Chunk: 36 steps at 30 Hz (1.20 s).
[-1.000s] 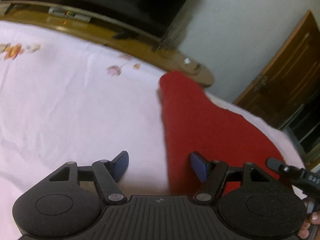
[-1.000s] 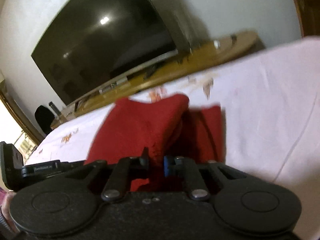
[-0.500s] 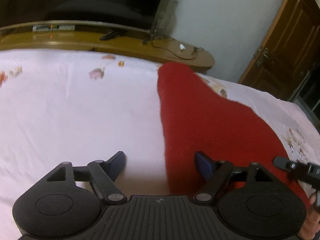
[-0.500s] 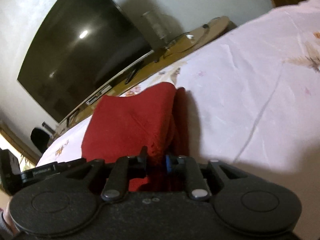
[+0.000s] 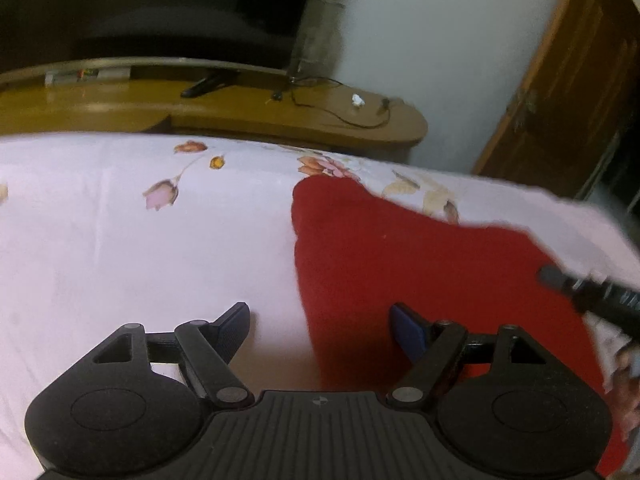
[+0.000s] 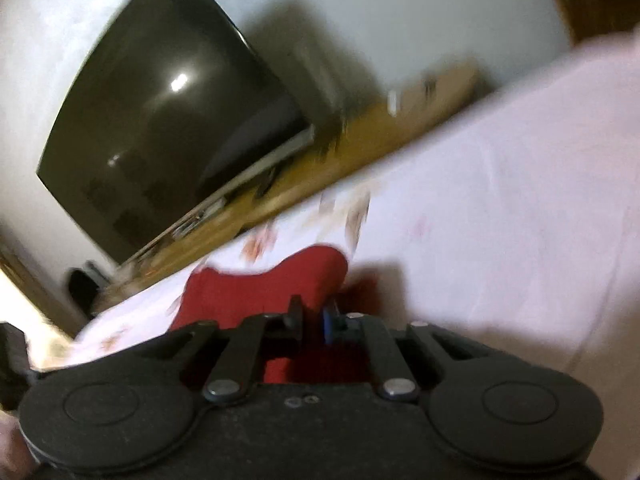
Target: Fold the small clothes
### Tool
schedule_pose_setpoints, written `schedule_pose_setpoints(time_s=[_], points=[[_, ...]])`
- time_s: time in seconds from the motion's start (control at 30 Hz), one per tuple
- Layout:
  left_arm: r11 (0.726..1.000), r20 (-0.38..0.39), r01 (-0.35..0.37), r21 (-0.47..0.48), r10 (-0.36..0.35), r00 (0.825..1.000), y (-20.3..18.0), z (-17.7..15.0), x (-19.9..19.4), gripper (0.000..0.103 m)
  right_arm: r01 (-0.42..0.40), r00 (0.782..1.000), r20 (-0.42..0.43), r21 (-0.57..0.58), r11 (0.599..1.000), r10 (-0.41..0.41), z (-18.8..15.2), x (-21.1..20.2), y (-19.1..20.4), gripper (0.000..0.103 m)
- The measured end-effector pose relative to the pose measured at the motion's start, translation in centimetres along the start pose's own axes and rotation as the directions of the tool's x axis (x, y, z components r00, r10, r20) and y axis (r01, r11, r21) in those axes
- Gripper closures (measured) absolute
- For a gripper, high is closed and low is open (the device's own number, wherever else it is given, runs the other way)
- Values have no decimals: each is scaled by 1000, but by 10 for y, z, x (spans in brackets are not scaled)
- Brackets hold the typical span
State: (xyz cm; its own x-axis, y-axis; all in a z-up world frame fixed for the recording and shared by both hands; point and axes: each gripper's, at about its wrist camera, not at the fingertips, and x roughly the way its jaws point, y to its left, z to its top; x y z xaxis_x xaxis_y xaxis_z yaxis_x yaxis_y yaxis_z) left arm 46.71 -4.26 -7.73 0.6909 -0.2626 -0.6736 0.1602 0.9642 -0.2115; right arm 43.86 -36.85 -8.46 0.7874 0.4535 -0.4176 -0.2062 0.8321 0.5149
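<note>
left claw [image 5: 320, 320]: spread wide, holds nothing, above bed sheet [image 5: 120, 248] | right claw [image 6: 313, 314]: narrow, pinching red cloth [image 6: 256, 292] | red cloth: lies on bed, partly lifted

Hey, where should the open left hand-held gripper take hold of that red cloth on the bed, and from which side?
Probably the near left edge of the red cloth, which runs straight between the left hand-held gripper fingers. Come in low from the pink bedsheet side so one finger slides under the flat edge. The right hand-held gripper already pinches the cloth.
</note>
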Motion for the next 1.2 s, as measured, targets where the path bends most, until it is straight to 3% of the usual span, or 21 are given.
schedule_pose_setpoints(time_s=[0.03,0.1,0.17,0.23,0.27,0.33,0.47,0.53,0.63,0.67,0.73,0.83,1.0,1.07,1.13,1.2], points=[[1000,-3,-8,8,8,1000,-4,-2,4,24,14,1000,15,-11,1000,-14,-2,-3,-1,94],[1000,-12,7,-12,-7,1000,-6,-2,8,23,114,990,-73,-56,992,-118,-15,15,-6,94],[999,-6,24,-24,-24,1000,-2,-2,3,23,120,989,-75,-60,991,-125,-18,15,-8,92],[998,19,59,-30,-58,998,5,-6,-12,23,126,988,-86,-42,991,-129,-12,7,-4,76],[997,35,81,-22,-80,996,8,-9,-23,23,143,987,-66,-55,988,-147,-9,-3,1,71],[993,46,116,-22,-115,992,13,-22,-44,23,146,989,14,-96,985,-145,-10,-35,13,51],[982,19,188,-26,-187,982,13,-56,-65,23,82,997,23,-103,991,-80,-35,-82,35,52],[981,-16,189,-36,-190,982,15,-78,-69,23,82,997,5,-143,986,-82,-49,-86,46,54],[986,-4,164,6,-164,986,20,-103,-79,23,193,967,-112,-257,947,-228,-82,-70,49,58],[989,-2,147,23,-147,989,21,-107,-85,23,209,960,-130,-247,946,-247,-90,-67,40,58],[992,-2,126,22,-126,992,27,-111,-95,23,208,966,-121,-171,963,-230,-88,-75,30,57],[995,8,103,6,-103,995,33,-113,-113,23,237,964,-76,-186,954,-254,-82,-92,42,62],[991,17,127,43,-128,992,9,-117,-116,23,144,986,-48,-214,966,-158,-87,-102,68,55],[996,-19,69,62,-68,997,2,-121,-107,23,180,976,-79,-245,953,-205,-92,-90,70,56],[996,-11,71,45,-71,997,1,-125,-108,23,254,943,-149,-251,934,-297,-98,-73,56,55],[997,-8,68,39,-68,998,1,-126,-110,23,228,957,-149,-144,963,-249,-95,-75,38,55]])
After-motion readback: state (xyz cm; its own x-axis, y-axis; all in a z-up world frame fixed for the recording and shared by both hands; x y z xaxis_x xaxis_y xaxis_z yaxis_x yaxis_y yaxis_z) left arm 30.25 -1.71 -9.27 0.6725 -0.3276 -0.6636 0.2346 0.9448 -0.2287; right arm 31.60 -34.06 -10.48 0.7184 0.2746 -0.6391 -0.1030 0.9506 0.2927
